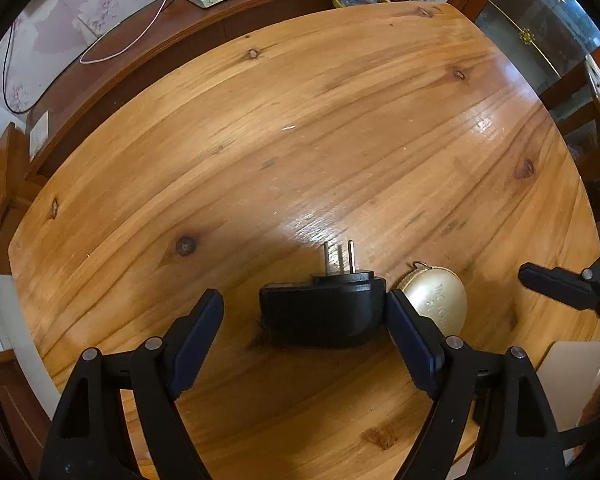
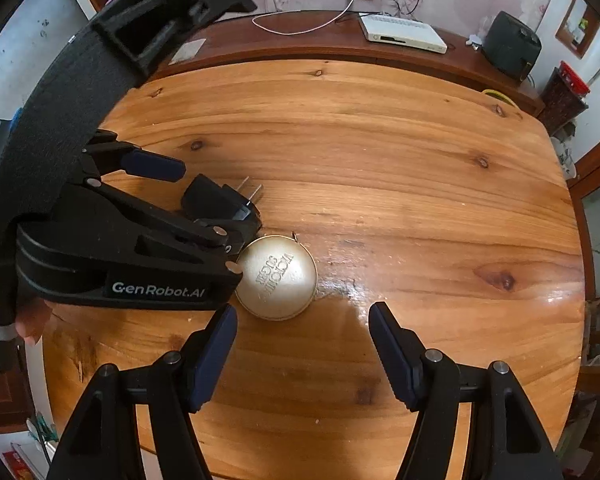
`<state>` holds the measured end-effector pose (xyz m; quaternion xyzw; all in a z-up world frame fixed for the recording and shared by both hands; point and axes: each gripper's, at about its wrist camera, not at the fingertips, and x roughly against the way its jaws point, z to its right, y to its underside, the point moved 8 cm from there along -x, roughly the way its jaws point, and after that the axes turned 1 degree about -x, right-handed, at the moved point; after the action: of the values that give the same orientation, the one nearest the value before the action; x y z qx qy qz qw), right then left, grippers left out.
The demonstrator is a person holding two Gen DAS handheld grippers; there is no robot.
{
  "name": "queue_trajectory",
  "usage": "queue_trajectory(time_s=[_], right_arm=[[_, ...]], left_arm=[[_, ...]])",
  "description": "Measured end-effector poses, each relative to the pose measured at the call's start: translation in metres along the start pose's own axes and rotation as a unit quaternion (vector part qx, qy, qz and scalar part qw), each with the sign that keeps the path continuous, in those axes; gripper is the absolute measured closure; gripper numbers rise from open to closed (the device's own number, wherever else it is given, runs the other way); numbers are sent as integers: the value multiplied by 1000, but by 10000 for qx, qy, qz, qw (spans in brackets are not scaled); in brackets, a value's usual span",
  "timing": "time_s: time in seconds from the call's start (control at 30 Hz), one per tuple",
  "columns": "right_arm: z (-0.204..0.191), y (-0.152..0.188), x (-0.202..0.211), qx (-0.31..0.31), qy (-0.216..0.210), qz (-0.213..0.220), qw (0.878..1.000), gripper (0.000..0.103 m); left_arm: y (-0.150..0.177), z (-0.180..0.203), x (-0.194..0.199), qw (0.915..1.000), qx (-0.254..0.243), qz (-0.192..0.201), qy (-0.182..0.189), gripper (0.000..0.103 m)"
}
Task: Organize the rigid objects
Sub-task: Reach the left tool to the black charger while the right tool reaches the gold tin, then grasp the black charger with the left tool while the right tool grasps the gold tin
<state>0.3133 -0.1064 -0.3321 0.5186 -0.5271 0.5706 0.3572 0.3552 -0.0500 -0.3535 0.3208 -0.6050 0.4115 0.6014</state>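
down on the wooden tabletop (image 1: 300, 128), the black plug adapter (image 1: 320, 312) lies between the left gripper (image 1: 304, 308)'s released fingers; the right gripper (image 2: 302, 316), fingers released too, hovers just beside the gold round tin (image 2: 278, 278).

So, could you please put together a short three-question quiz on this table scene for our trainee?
1. True or false: the black plug adapter lies between the left gripper's open fingers.
2. Which object sits beside the adapter: A) gold round case, B) mug, C) book?
3. What does the right gripper hold?

Key: 1 true; 2 A; 3 nothing, its jaws are open just short of the case.
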Motion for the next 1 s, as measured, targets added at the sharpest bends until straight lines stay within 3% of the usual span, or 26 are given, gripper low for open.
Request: queue_trajectory(time_s=[0.2, 0.4, 0.53, 0.63, 0.87, 0.93, 1.0], right_arm=[[-9, -6, -11, 30, -60, -92, 9999, 34], [-15, -12, -24, 77, 35, -190, 9998, 34], [-13, -13, -32, 65, 127, -263, 9996, 35], [-17, -8, -31, 75, 99, -242, 9996, 47], [-10, -2, -24, -217, 139, -218, 9994, 47], [-5, 0, -17, -364, 25, -173, 9992, 48], [-4, 6, -9, -372, -17, -123, 9992, 48]], left_arm=[[-1, -5, 1, 9998, 192, 15, 63, 18], [0, -20, -1, 9963, 811, -4, 292, 19], [2, -25, -2, 9952, 944, 29, 250, 19], [8, -27, 0, 9943, 1046, 22, 194, 19], [17, -25, -1, 9934, 1145, 36, -85, 20], [17, -23, -1, 9933, 1143, 81, -149, 21], [16, -22, 1, 9935, 1118, 145, -155, 31]])
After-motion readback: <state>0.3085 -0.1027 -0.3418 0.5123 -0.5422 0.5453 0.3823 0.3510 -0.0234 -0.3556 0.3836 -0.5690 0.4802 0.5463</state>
